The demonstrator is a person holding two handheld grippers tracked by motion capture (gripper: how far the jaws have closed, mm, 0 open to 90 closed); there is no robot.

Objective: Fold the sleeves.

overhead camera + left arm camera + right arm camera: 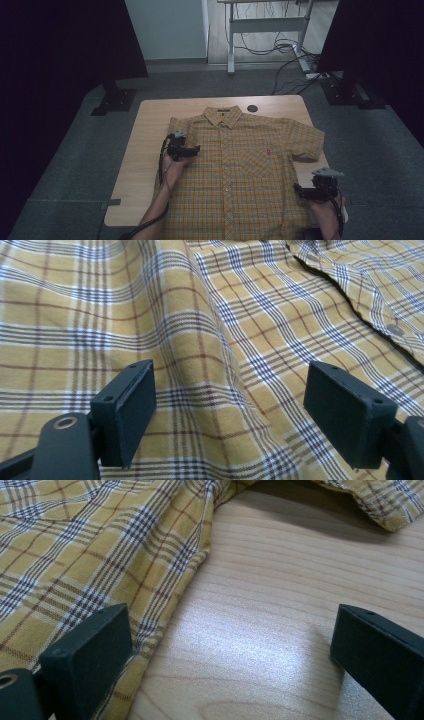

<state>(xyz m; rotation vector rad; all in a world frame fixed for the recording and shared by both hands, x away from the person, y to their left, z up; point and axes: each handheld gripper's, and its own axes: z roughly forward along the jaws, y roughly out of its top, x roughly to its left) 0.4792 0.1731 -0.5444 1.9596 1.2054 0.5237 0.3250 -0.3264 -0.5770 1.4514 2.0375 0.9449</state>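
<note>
- A yellow plaid short-sleeved button-up shirt (240, 165) lies face up and spread flat on my light wooden counter (145, 150), collar toward the far edge, hem hanging over the near edge.
- My left tongs (186, 141) hover over the shirt's chest near its left sleeve. In the left gripper view the jaws stand wide, with bare plaid cloth (220, 365) between them and nothing pinched.
- My right tongs (306, 191) sit at the shirt's right side seam, below the other sleeve. In the right gripper view the jaws stand wide too: 1 is over the side hem (165, 610), the other over bare wood (270, 630).
- Done so far, as I judge it: the shirt is laid out, both sleeves spread, buttons fastened as far as I can see.
- Left to do: everything about folding. No edge is gripped, no sleeve or side is turned in, and the body has 0 folds.
- Next I would have to close on the cloth at each side.
</note>
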